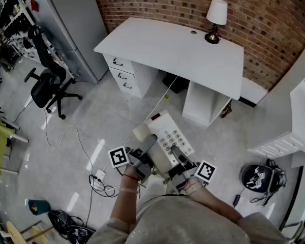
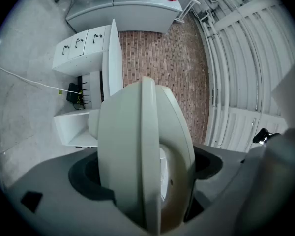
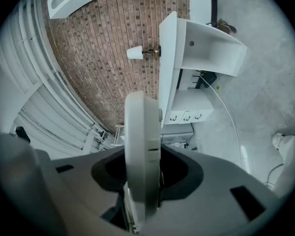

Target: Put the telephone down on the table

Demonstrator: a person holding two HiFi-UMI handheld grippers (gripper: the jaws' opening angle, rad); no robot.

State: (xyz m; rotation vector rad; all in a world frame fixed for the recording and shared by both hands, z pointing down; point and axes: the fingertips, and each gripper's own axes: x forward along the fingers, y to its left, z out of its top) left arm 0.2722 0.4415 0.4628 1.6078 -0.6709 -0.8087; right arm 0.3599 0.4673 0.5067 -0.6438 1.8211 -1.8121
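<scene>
A white desk telephone (image 1: 165, 139) with a keypad and its handset on the left side is carried in the air above the floor, in front of the white table (image 1: 157, 47). My left gripper (image 1: 142, 161) is shut on the handset side; in the left gripper view the telephone (image 2: 142, 156) fills the space between the jaws. My right gripper (image 1: 183, 166) is shut on the keypad side, and in the right gripper view the telephone's thin edge (image 3: 142, 151) stands clamped between the jaws.
A small lamp (image 1: 216, 17) stands at the table's far right corner. A black office chair (image 1: 48, 80) and a grey cabinet (image 1: 66, 24) are at the left. Cables and a power strip (image 1: 99, 179) lie on the floor. A white shelf unit (image 1: 290, 121) is at the right.
</scene>
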